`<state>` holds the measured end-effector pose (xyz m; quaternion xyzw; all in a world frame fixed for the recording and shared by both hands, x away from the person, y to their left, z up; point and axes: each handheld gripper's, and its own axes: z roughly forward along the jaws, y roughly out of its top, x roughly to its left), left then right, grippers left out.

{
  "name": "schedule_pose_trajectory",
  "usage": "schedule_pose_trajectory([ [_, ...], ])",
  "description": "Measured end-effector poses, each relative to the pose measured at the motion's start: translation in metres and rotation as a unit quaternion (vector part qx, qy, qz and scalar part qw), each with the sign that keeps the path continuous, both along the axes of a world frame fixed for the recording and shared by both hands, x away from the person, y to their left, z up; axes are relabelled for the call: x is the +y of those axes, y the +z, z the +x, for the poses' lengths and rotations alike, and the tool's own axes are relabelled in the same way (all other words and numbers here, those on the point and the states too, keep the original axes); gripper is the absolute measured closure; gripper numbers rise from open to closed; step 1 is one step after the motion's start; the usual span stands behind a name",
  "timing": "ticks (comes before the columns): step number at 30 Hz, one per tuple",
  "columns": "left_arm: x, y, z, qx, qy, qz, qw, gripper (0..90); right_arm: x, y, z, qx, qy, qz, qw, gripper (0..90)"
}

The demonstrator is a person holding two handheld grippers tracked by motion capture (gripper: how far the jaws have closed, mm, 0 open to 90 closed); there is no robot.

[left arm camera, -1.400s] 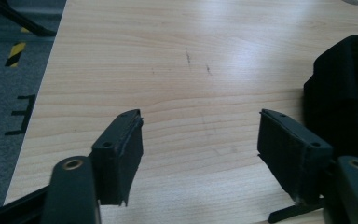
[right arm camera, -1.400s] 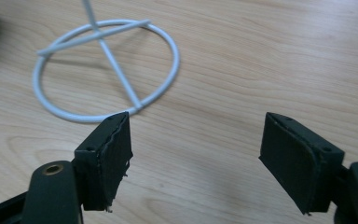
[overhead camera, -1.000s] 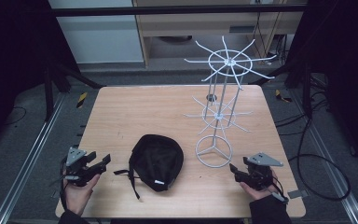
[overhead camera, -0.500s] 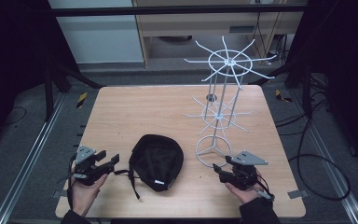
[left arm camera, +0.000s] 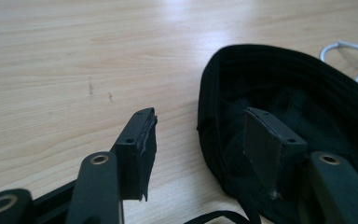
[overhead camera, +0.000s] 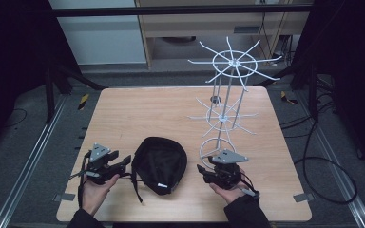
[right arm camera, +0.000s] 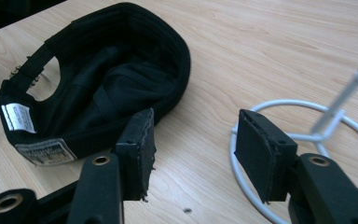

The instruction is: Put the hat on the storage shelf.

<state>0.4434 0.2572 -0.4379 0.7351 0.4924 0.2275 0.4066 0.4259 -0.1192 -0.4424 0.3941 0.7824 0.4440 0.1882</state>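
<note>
- Right now both grippers sit low in the high view, one on each side of the black cap [overhead camera: 160,164], which lies upside down on the wooden counter [overhead camera: 138,114], low and in the middle of the frame.
- The left gripper [overhead camera: 122,163] is at the lower left of the high view. It is wide open and holds nothing. In the left gripper view one of the fingers [left arm camera: 139,151] is over bare wood and the other is over the inside of the cap [left arm camera: 279,102], so the rim is between them.
- The right gripper [overhead camera: 202,172] is at the lower middle right, just beside the cap. It is open too, and empty. In the right gripper view the cap [right arm camera: 102,79] fills the upper left, and the ring base of the white wire rack [right arm camera: 303,135] is at the right.
- The rack [overhead camera: 228,95] stands at the upper right of the high view, with thin arms sticking out.
- I think this is the reaching step: nothing has been picked up yet.
- Next, the left fingers would need to close on the rim. The cloth is soft, so the grip should be gentle but firm.
- Two tags show inside the cap in the right gripper view: a white one [right arm camera: 17,117] and a grey one [right arm camera: 46,151]. The writing is too small to read.
</note>
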Motion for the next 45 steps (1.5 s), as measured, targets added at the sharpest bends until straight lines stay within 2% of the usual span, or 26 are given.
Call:
schedule_pose_trajectory([
  [1,-0.004,-0.004,0.004,0.006,-0.002,0.005,1.0000,44.3,0.007,-0.001,0.003,0.001,0.002,0.001,1.0000,48.3],
  [4,-0.008,-0.008,0.009,0.013,-0.002,0.010,0.9999,44.0,0.013,-0.003,0.005,0.004,0.005,0.001,1.0000,48.4],
  [5,-0.012,-0.013,0.012,0.016,-0.002,0.025,0.9996,44.6,0.018,-0.005,0.006,0.008,0.005,0.001,1.0000,48.4],
  [6,-0.012,-0.013,0.012,0.016,-0.002,0.025,0.9996,45.8,0.018,-0.005,0.006,0.008,0.005,0.001,1.0000,48.4],
  [7,-0.014,-0.017,0.014,0.019,-0.006,0.043,0.9989,46.1,0.025,-0.007,0.009,0.010,0.009,0.000,0.9999,48.2],
  [9,-0.015,-0.018,0.014,0.018,-0.008,0.051,0.9985,46.4,0.028,-0.009,0.010,0.010,0.012,-0.002,0.9999,48.1],
  [10,-0.014,-0.021,0.015,0.021,-0.008,0.054,0.9983,48.0,0.037,-0.011,0.014,0.014,0.015,-0.003,0.9998,48.2],
  [12,-0.014,-0.023,0.016,0.022,-0.008,0.055,0.9982,51.0,0.040,-0.012,0.015,0.015,0.017,-0.003,0.9997,48.2],
  [15,-0.012,-0.027,0.019,0.036,-0.017,0.061,0.9974,56.8,0.052,-0.016,0.016,0.019,0.024,-0.004,0.9995,47.5],
  [19,-0.012,-0.030,0.020,0.044,-0.026,0.054,0.9972,63.6,0.058,-0.021,0.016,0.022,0.019,-0.010,0.9995,46.7],
  [21,-0.013,-0.032,0.020,0.056,-0.033,0.055,0.9964,67.5,0.060,-0.024,0.017,0.026,0.019,-0.008,0.9994,46.4],
  [28,-0.013,-0.034,0.018,0.073,-0.051,0.047,0.9949,81.0,0.061,-0.033,0.020,0.042,0.019,-0.013,0.9989,45.5],
  [38,-0.013,-0.034,0.011,0.085,-0.060,0.049,0.9934,83.2,0.059,-0.044,0.024,0.071,0.013,-0.016,0.9973,47.7],
  [42,-0.013,-0.036,0.008,0.086,-0.060,0.050,0.9932,83.2,0.059,-0.046,0.024,0.081,0.008,-0.017,0.9965,53.8],
  [45,-0.012,-0.036,0.006,0.091,-0.064,0.049,0.9926,83.2,0.057,-0.047,0.025,0.075,0.006,-0.025,0.9968,60.7],
])
